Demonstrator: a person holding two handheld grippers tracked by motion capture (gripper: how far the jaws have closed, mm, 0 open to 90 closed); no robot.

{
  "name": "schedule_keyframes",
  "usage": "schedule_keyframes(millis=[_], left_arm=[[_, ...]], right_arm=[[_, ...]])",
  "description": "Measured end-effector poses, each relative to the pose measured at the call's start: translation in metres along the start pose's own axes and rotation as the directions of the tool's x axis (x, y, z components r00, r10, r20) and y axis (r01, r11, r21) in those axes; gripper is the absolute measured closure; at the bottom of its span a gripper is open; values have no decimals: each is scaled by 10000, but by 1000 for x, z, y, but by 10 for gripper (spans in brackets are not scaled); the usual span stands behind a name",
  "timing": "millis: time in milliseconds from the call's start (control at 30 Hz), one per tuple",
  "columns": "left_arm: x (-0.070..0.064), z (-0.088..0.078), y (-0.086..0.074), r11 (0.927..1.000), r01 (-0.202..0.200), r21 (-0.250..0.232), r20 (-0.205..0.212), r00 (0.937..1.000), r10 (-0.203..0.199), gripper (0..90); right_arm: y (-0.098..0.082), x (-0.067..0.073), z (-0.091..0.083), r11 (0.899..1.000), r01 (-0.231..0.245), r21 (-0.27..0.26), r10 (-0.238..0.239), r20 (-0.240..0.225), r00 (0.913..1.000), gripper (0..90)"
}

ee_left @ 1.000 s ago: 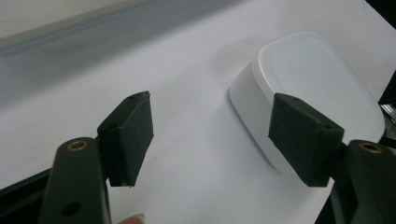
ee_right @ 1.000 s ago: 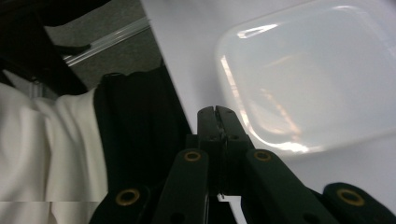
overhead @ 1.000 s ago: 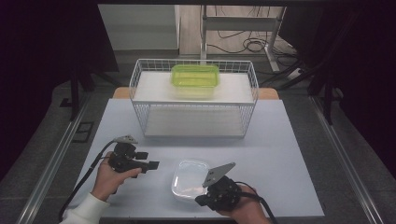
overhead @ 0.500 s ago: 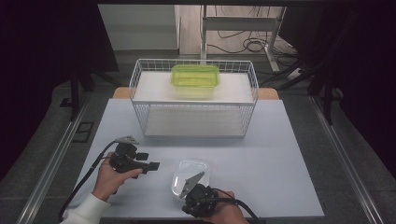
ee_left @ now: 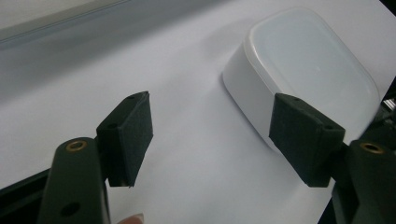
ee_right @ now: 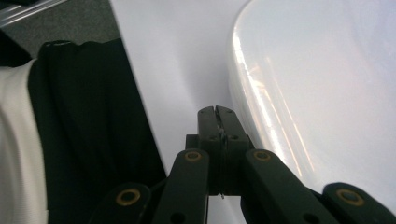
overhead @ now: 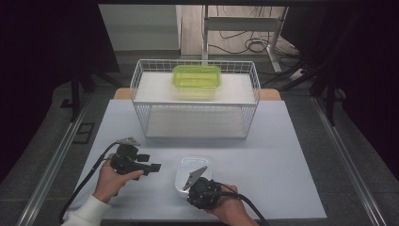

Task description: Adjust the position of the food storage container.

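One clear container (overhead: pixel 189 170), one green container (overhead: pixel 196 80), one wire basket (overhead: pixel 254 87), two tongs.

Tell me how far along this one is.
Early. Done: the green box sits on the basket. In hand: the right gripper, shut and empty, is beside the white box on the table; the left gripper waits open. Left: gripping and moving the white box.

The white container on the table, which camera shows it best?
The left gripper view: the white container sits whole and sharp there, upside down between the open pads. The high view shows it small, partly behind the right gripper. The right gripper view gives one blurred, close-up edge.
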State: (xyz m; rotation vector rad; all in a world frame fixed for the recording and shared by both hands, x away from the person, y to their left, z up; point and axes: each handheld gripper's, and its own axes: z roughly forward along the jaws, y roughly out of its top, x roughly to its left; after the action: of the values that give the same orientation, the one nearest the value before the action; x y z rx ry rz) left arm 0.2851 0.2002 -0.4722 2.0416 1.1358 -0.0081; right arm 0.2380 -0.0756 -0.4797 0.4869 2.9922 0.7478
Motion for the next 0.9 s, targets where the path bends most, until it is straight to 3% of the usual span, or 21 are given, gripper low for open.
schedule_keyframes(millis=[367,900], left_arm=[[1,3,0,9999,-39,132,-11,10000,39,298],[0,7,-1,9996,-61,262,-19,10000,61,296]], right_arm=[[-2,-23,-2,9987,-420,-279,424,156,9990,891],[2,-30,2,9974,-563,-455,571,160,9982,891]])
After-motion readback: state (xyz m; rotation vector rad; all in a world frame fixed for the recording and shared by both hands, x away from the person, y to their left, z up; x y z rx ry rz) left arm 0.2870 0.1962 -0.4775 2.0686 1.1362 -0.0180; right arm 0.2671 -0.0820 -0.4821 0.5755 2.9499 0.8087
